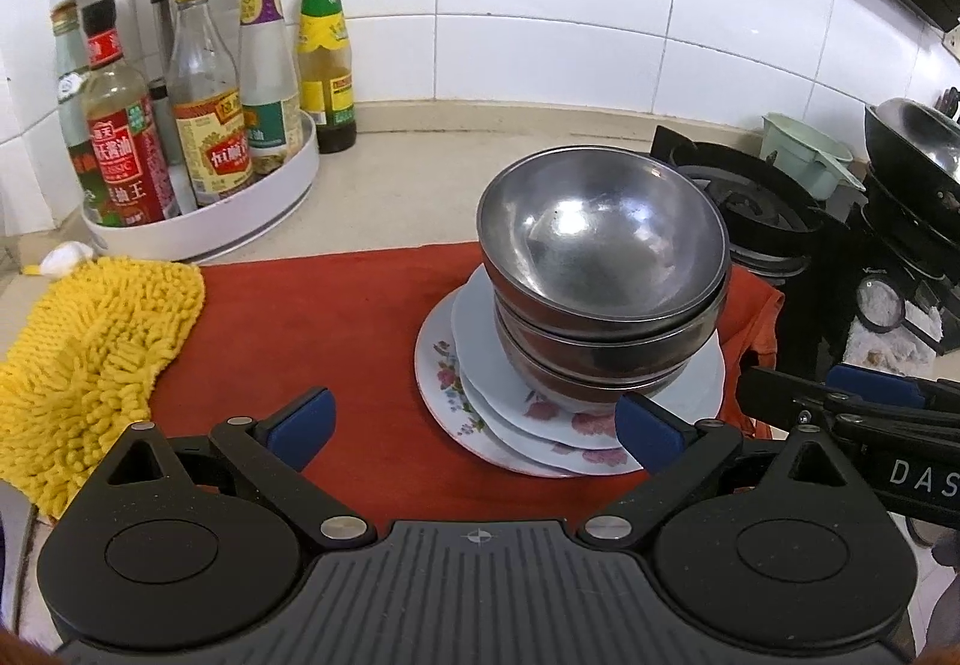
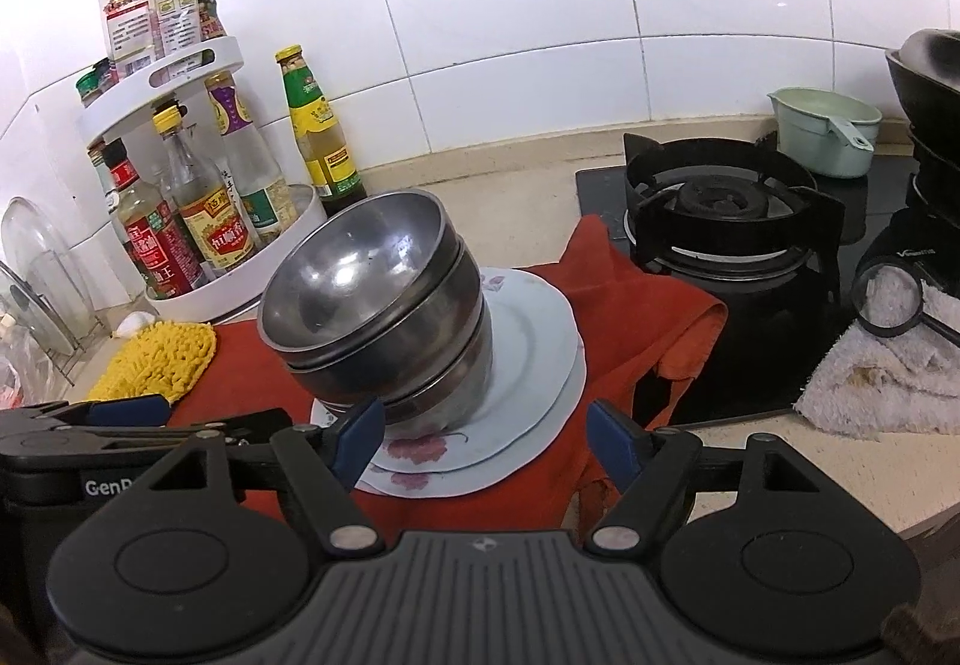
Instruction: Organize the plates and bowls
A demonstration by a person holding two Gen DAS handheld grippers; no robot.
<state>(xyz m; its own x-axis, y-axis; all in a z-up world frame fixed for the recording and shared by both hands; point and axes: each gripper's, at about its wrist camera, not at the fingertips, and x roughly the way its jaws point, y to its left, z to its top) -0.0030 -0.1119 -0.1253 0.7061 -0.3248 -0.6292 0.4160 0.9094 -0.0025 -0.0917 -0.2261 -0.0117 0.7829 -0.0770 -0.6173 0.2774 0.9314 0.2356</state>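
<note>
Hovering wide-jawed, left hand-held gripper [image 1: 474, 431] and right hand-held gripper [image 2: 485, 440] hold nothing | steel bowls [image 1: 603, 245] sit stacked on floral plates [image 1: 447, 383] atop the red cloth [image 1: 312, 329] on the desk | stacking seemingly complete | next: probably a level two-sided lift.

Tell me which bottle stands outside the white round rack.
The green-labelled, yellow-capped glass bottle, standing alone on the beige counter right of the white round rack; the other bottles sit inside it.
</note>
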